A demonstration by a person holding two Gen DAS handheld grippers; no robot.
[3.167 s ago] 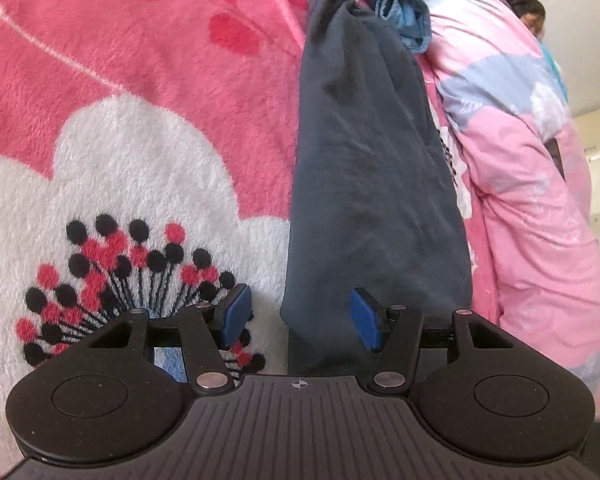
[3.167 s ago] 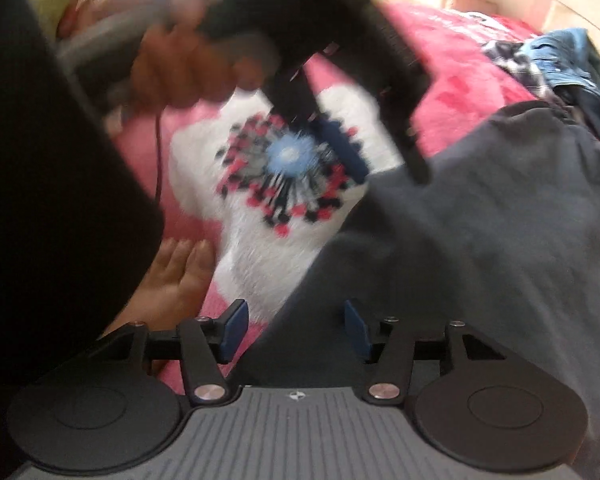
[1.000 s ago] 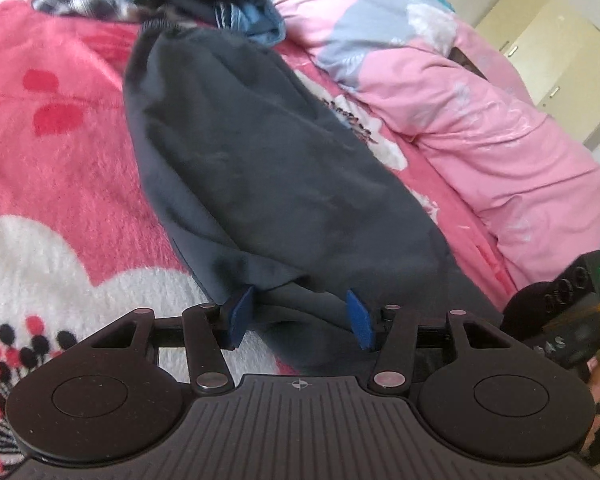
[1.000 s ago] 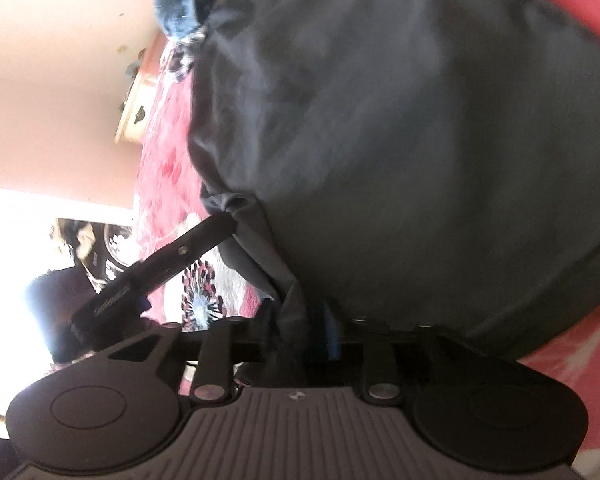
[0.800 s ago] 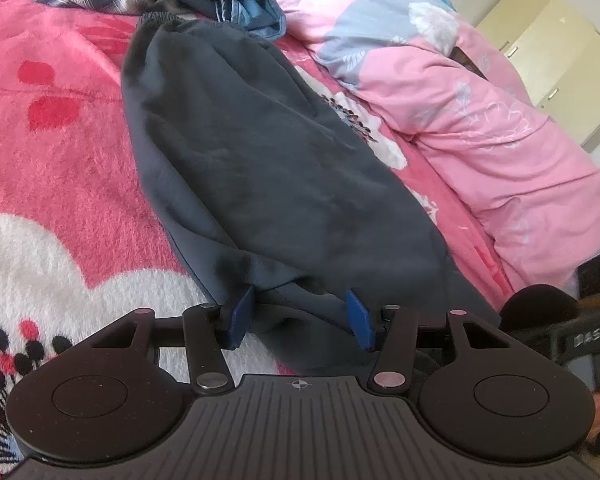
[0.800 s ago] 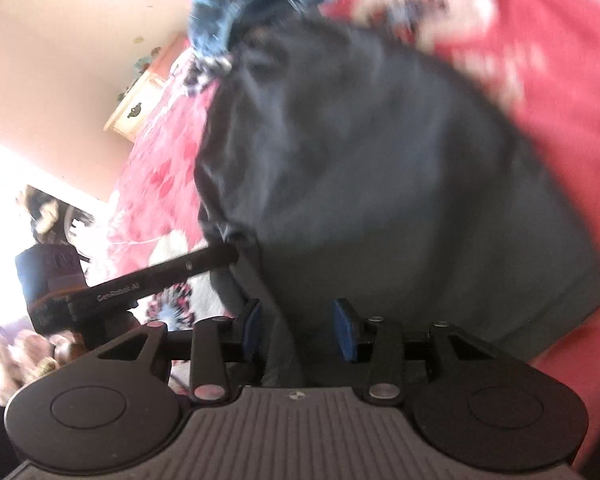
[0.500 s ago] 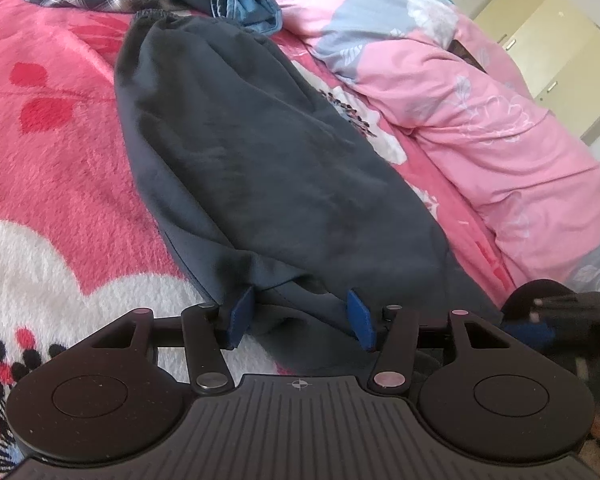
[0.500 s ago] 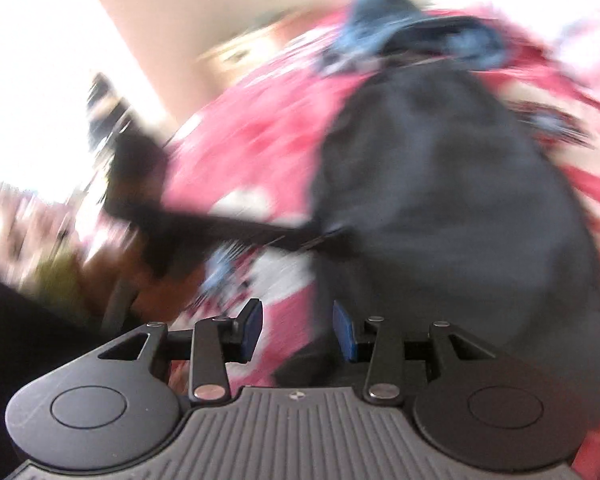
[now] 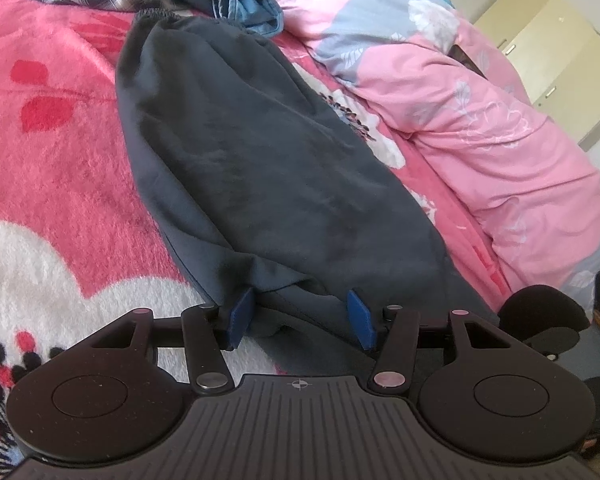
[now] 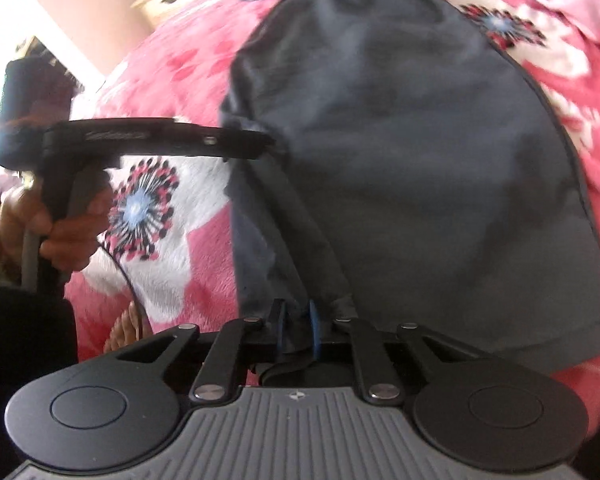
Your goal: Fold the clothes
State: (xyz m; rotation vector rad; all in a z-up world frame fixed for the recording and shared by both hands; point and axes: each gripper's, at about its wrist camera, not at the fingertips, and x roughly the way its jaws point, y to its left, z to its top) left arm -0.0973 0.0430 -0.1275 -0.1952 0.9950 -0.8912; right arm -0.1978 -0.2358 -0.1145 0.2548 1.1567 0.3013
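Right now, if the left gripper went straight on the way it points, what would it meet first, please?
The left gripper, open, would first meet the dark grey fabric garment, whose near edge already lies between its fingers.

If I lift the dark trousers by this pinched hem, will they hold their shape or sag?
Probably sag: the trousers lie limp and creased on the blanket, and cloth bunches where the right gripper pinches it. They look thick, so likely heavyish. The open left gripper straddles the other hem; lifting both would likely keep it flatter.

One dark grey cotton garment (image 9: 260, 168) lies on one pink floral fleece blanket (image 9: 52, 168). Two black two-finger grippers show: the left gripper (image 9: 302, 320) and the right gripper (image 10: 296, 330). One pink quilted duvet (image 9: 500, 132).
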